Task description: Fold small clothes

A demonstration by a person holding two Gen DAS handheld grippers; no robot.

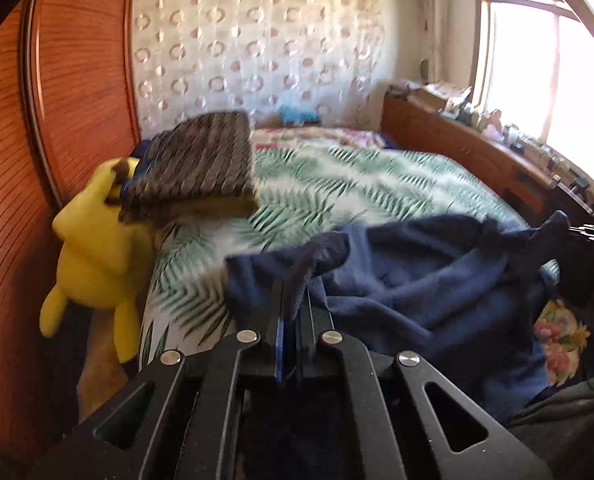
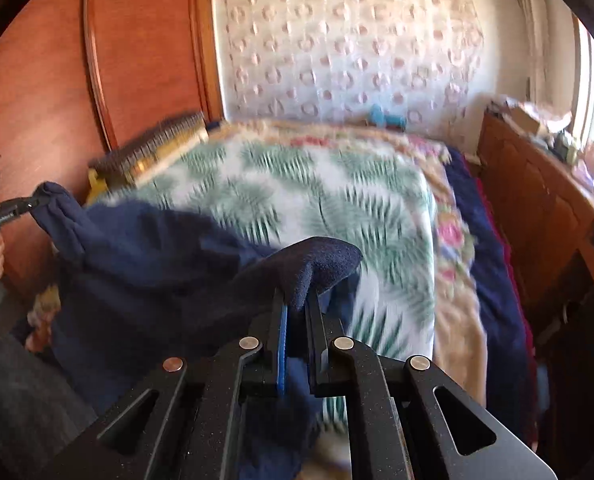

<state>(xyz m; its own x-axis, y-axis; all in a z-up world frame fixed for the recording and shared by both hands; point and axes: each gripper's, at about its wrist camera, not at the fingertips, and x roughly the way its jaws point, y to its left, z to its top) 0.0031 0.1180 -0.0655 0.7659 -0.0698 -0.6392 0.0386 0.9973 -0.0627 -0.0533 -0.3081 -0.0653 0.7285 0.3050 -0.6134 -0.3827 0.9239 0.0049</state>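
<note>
No text, brand, number or sign can be read in either view. A short line of small pale lettering is seen on the black body of the left hand-held gripper (image 2: 31,203) at the left edge of the right wrist view, but it is too small and blurred to be made out.
</note>
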